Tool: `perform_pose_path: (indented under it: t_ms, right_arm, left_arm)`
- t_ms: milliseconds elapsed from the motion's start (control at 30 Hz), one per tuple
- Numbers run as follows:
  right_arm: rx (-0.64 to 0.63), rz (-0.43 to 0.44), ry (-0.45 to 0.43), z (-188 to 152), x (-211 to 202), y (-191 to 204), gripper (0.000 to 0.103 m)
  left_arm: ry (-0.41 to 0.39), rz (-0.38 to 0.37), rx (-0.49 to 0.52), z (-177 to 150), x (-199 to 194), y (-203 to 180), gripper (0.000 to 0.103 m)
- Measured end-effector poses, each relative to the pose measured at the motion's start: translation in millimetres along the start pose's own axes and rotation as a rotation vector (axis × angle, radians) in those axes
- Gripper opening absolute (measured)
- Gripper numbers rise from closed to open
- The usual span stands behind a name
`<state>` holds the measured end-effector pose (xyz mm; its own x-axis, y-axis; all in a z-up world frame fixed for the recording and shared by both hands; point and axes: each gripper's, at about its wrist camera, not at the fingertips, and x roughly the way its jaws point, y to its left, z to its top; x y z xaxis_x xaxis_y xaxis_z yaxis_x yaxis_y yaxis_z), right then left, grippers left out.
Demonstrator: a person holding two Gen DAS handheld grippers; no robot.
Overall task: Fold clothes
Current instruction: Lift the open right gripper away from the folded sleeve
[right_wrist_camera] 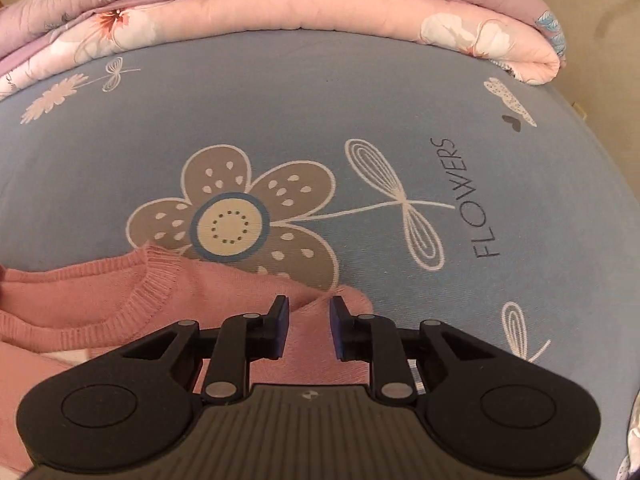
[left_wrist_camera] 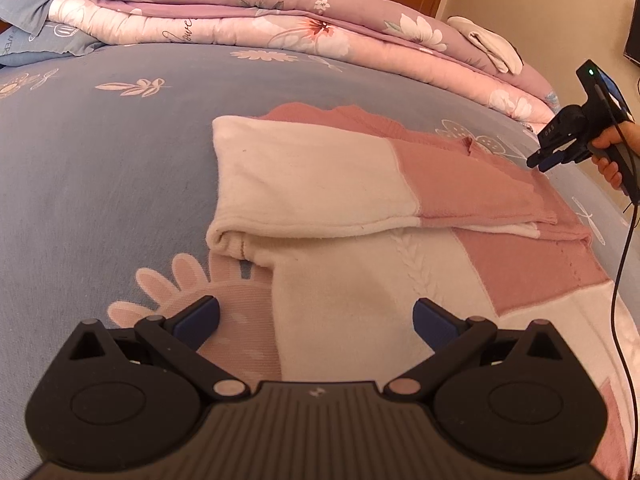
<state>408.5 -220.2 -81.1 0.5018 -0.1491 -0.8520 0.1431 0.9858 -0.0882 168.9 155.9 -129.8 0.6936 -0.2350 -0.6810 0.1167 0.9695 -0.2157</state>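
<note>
Left wrist view: the left gripper (left_wrist_camera: 316,318) is hovering with its fingers (left_wrist_camera: 200,318) spread wide, gripping nothing. The pink-and-cream sweater (left_wrist_camera: 360,184) is lying partly folded on the blue floral bedsheet (left_wrist_camera: 100,168), one sleeve doubled across the body. The gripper is sitting over the sweater's near cream edge. At the right edge, a hand (left_wrist_camera: 610,152) is holding the right gripper (left_wrist_camera: 540,160) just beside the sweater's far pink corner; from this view its finger state cannot be told. A folded pink quilt (left_wrist_camera: 248,16) is lying along the far side of the bed.

Right wrist view: the right gripper (right_wrist_camera: 310,328) is pointing down over the sweater's (right_wrist_camera: 100,304) pink corner near the ribbed neckline. Its fingers (right_wrist_camera: 280,328) are standing narrowly apart, with pink fabric showing in the gap below them; no pad is pressing on cloth.
</note>
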Motion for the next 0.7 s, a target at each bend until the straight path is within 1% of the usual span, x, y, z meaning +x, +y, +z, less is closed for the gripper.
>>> perform_pose_path:
  t_ms: [33,67,100,167,200,233,267,300,333,433,500,533,567,633,667,700]
  right_arm:
    - [0.016,0.0,0.021,-3,9,-3,0.027]
    - [0.026,-0.002,0.034,-5,16,-4,0.031]
    - [0.022,-0.008,0.028,-7,17,-4,0.033]
    - [0.02,-0.02,0.02,-10,18,-3,0.033]
    - [0.036,-0.029,0.016,-8,12,-2,0.033]
    - [0.047,-0.034,-0.009,-7,2,1,0.034]
    - [0.032,-0.018,-0.046,-7,-8,8,0.034]
    - [-0.001,0.019,-0.074,-7,-18,20,0.034]
    - [-0.046,0.076,-0.089,-8,-26,40,0.034]
    - [-0.182,0.247,-0.09,-15,-42,103,0.034]
    - [-0.272,0.32,-0.088,-20,-45,148,0.034]
    - [-0.32,0.342,-0.088,-24,-44,171,0.034]
    - [-0.356,0.346,-0.086,-27,-41,189,0.034]
    - [-0.415,0.321,-0.065,-32,-24,222,0.032]
    - [-0.421,0.298,-0.064,-33,-17,231,0.032]
    - [-0.418,0.284,-0.073,-33,-12,236,0.035]
  left_arm:
    - [0.0,0.002,0.003,0,1,-1,0.102]
    - [0.0,0.005,0.006,0,1,-1,0.102]
    - [0.0,0.009,0.011,0,1,-2,0.102]
    - [0.001,0.017,0.024,-1,2,-4,0.102]
    - [0.001,0.018,0.025,-1,2,-4,0.102]
    - [0.001,0.017,0.024,-1,2,-4,0.102]
    - [0.001,0.016,0.023,-1,2,-4,0.102]
    - [0.001,0.015,0.021,-1,2,-4,0.102]
    - [0.001,0.013,0.02,-1,2,-3,0.102]
    - [0.001,0.01,0.016,0,1,-3,0.102]
    - [0.001,0.008,0.013,0,1,-2,0.102]
    - [0.001,0.007,0.012,0,1,-2,0.102]
    - [0.001,0.007,0.012,0,1,-2,0.102]
    - [0.001,0.007,0.013,0,1,-3,0.102]
    - [0.001,0.005,0.012,0,1,-2,0.102]
    - [0.001,0.002,0.01,0,1,-1,0.102]
